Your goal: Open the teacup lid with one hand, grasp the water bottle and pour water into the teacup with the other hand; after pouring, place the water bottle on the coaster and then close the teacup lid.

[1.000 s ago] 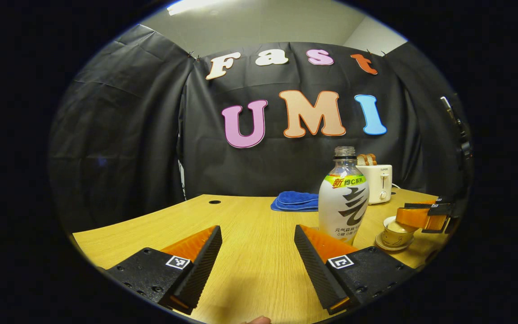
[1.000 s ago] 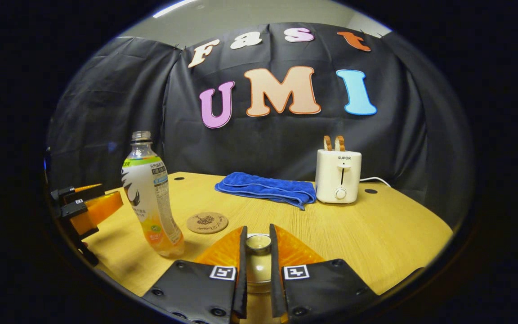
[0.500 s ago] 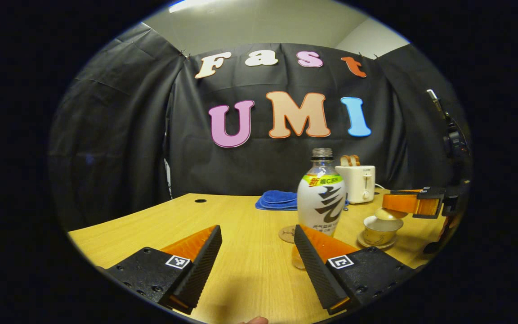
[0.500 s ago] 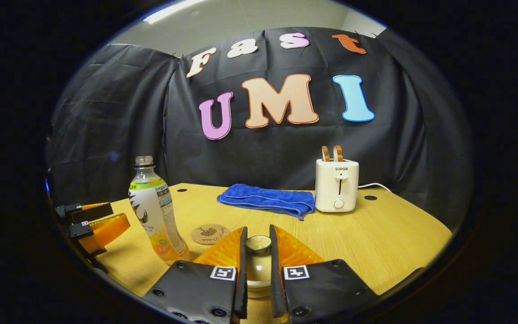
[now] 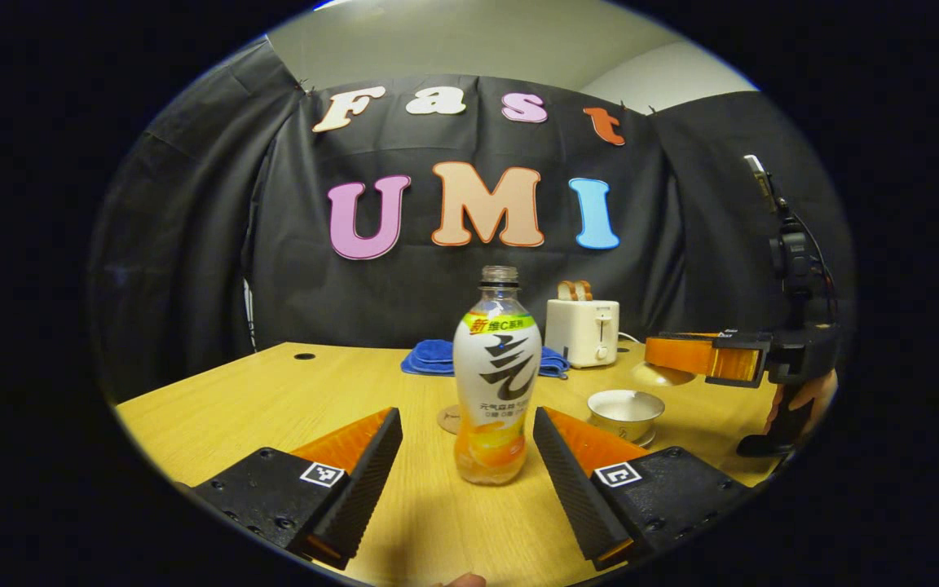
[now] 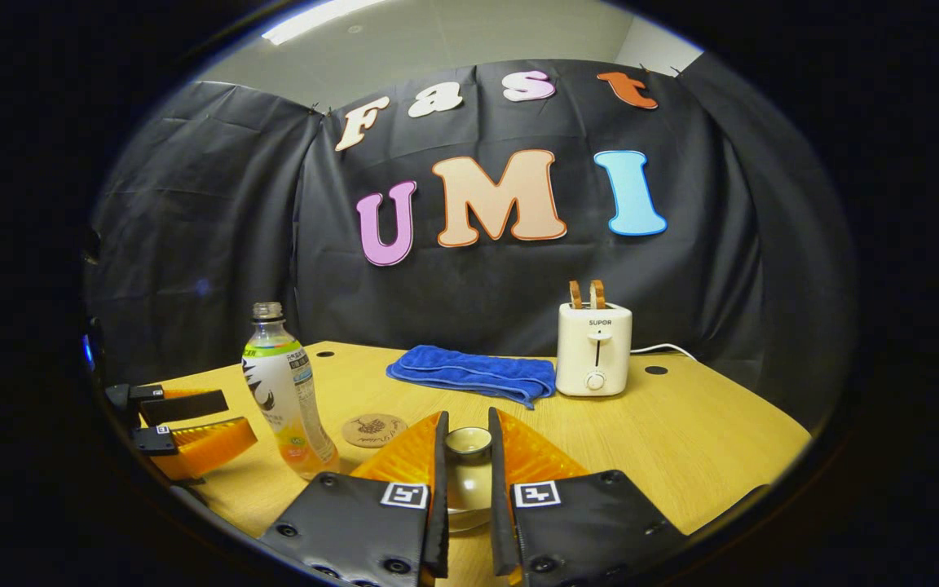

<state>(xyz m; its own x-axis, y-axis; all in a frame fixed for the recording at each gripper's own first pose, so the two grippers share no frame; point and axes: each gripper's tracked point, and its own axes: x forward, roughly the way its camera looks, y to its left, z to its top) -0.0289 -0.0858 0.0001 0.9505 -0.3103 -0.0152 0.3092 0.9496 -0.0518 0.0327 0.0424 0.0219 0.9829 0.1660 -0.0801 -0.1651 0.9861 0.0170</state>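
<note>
- Left gripper (image 5: 465, 456): fingers spread wide, nothing between the pads. Hovers low over the table (image 5: 290, 399).
- Water bottle (image 5: 496, 383) stands upright on the table, dead ahead of the left gripper, framed in the gap between its fingers but beyond the tips. No contact. Cap off, neck open, some orange liquid in the bottom.
- Coaster (image 5: 448, 420) lies flat just behind the bottle's base, partly hidden by it. In the right gripper view the coaster (image 6: 374, 429) sits just right of the bottle (image 6: 286, 391), apart from it.
- Right gripper (image 6: 465, 444): fingers closed on the teacup lid (image 6: 468, 469), clamping its knob from both sides; knob top shows in the gap.
- From the left gripper view the right gripper (image 5: 702, 356) is held level above the table at right, a hand (image 5: 804, 399) on its handle. The lid (image 5: 661, 373) hangs under its fingers, clear of the cup.
- Teacup (image 5: 625, 409) sits open on its saucer, on the table right of the bottle, down and left of the raised lid. Can't tell whether there's liquid inside.
- From the right gripper view the left gripper (image 6: 184, 420) is at far left, just beside the bottle, fingers apart.
- Background on the table: folded blue towel (image 6: 473, 373), white toaster (image 6: 593, 349) with two slices up, both near the back edge.
</note>
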